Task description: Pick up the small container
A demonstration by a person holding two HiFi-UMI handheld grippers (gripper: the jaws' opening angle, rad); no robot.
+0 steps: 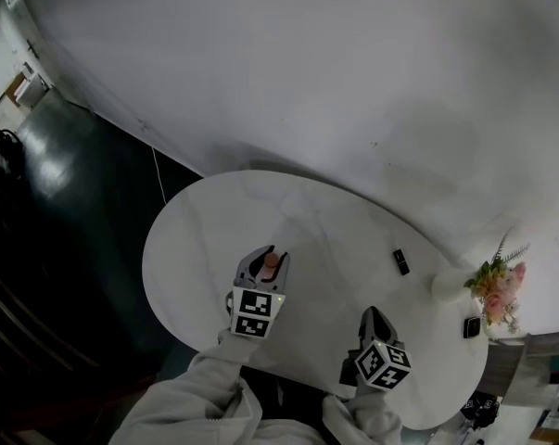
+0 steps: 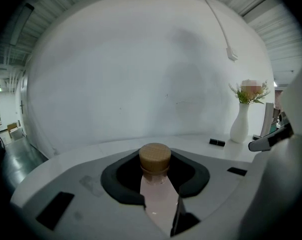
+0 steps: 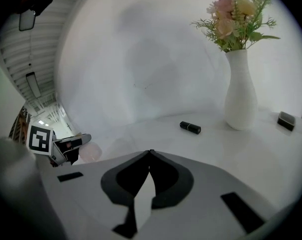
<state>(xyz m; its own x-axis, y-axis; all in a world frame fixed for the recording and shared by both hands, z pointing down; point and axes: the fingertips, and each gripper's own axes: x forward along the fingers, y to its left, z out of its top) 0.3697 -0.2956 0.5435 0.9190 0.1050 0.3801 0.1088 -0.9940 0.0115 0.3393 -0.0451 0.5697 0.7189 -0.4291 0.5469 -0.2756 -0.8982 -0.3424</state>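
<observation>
The small container (image 2: 155, 158) is a pale pink bottle with a cork stopper. My left gripper (image 1: 270, 252) is shut on it, the cork end pointing forward past the dark pads. In the head view the container (image 1: 271, 265) shows over the left middle of the white oval table (image 1: 196, 221). The right gripper view shows it (image 3: 90, 153) at the far left in the left gripper (image 3: 65, 149). My right gripper (image 1: 370, 311) is over the table's near edge, its jaws (image 3: 149, 152) closed tip to tip with nothing between them.
A white vase (image 1: 449, 284) with pink flowers (image 1: 498, 284) stands at the table's right end, also in the right gripper view (image 3: 241, 94). A small black tube (image 1: 401, 261) lies near it, and a dark small block (image 1: 472, 327) beyond. A curved white wall backs the table.
</observation>
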